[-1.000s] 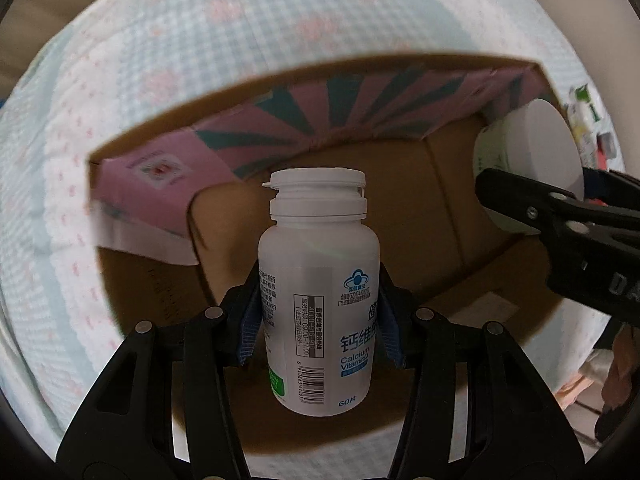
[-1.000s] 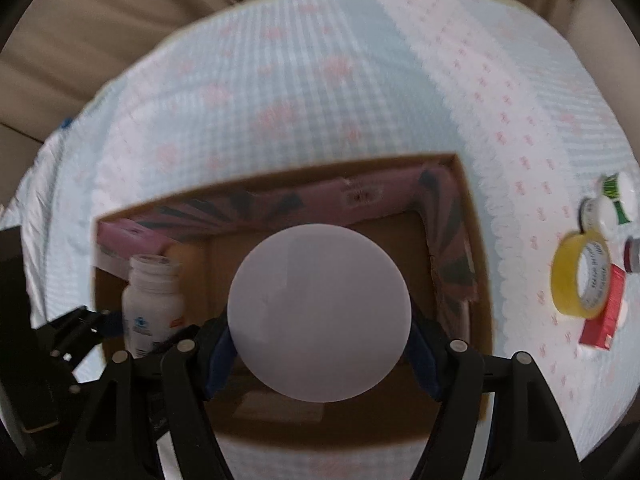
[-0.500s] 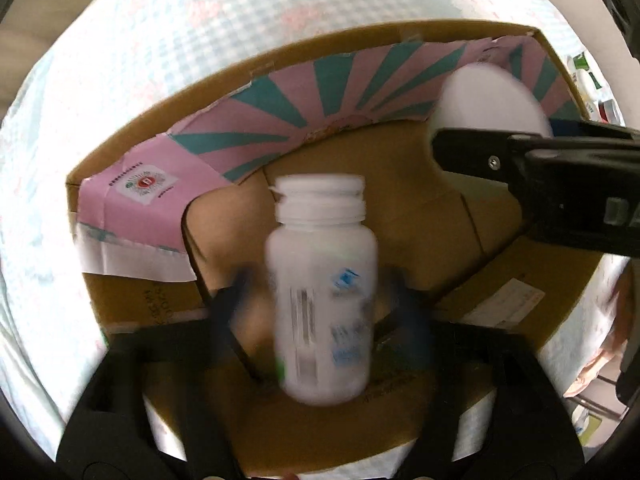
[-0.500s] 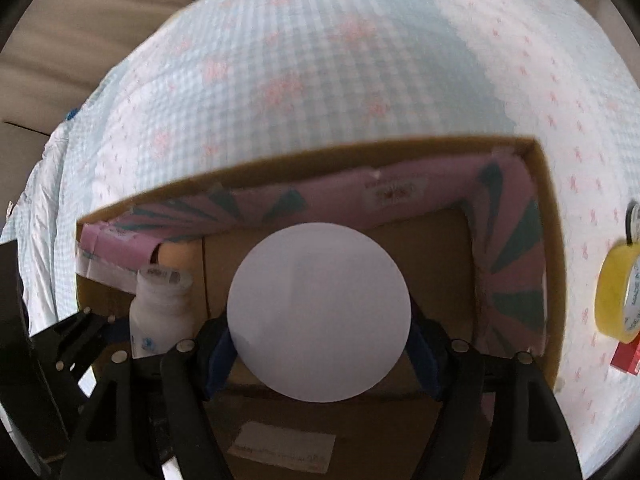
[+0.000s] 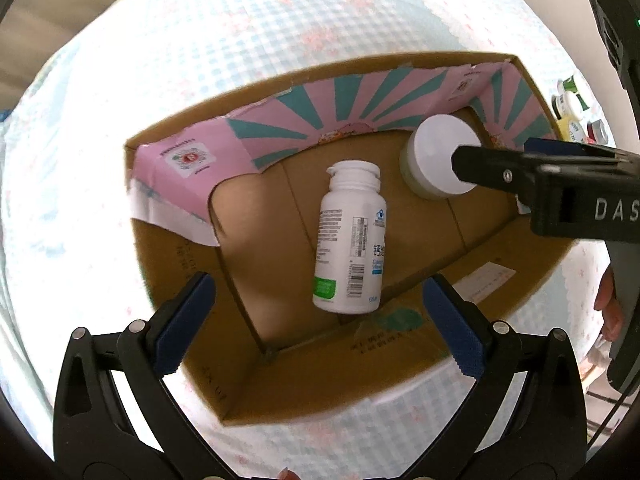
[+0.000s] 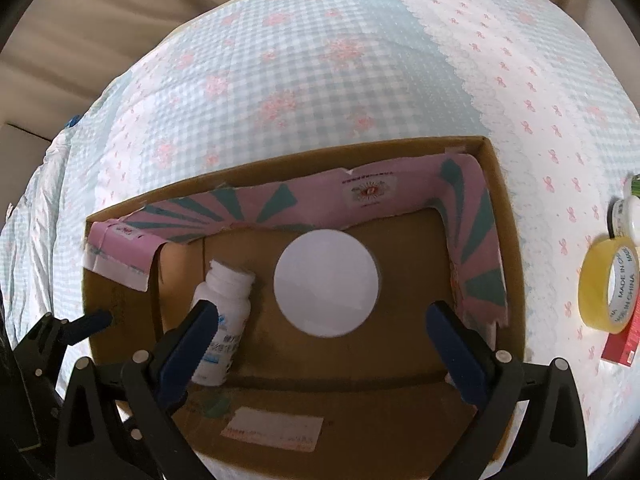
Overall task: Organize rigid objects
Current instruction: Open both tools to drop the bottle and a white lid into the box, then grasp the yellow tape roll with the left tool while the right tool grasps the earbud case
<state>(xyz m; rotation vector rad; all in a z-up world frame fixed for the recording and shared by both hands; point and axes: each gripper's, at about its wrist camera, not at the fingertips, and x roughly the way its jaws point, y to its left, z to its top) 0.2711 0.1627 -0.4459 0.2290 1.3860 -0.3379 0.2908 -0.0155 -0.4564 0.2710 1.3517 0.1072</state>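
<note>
Cardboard box [image 5: 304, 364] sits open-topped on a checked blue/pink bedspread [image 6: 312, 80], pink-and-teal printed flaps folded down inside along far wall & right side. White label stuck on the near inner flap.

L gripper [image 5: 320, 320] hangs over the box pointing down, blue-padded jaws spread wide w/ nothing pressed between them; white pill bottle [image 5: 350, 240] lies on its side on the box floor below, cap toward far wall, barcode & green patch facing up. Bottle is clear of both pads.

R gripper [image 6: 320, 348] is also over the box, jaws opening, no contact w/ anything. Round white-lidded jar [image 6: 328, 282] stands upright on the box floor, just right of the bottle, near the far wall; seen between the pads in the right wrist view but not touched by them. In the left wrist view one black finger of the R gripper crosses in front of the jar's lid.

Outside the box, on the bedspread to its right: yellow tape roll [image 6: 608, 284], a red packet [image 6: 622, 344] touching the roll's lower edge, plus a few small white containers [image 6: 628, 212] beyond, partly cut off at frame edge. Fingertips of a person's hand [image 5: 606, 292] show at right edge by the R gripper's handle.
</note>
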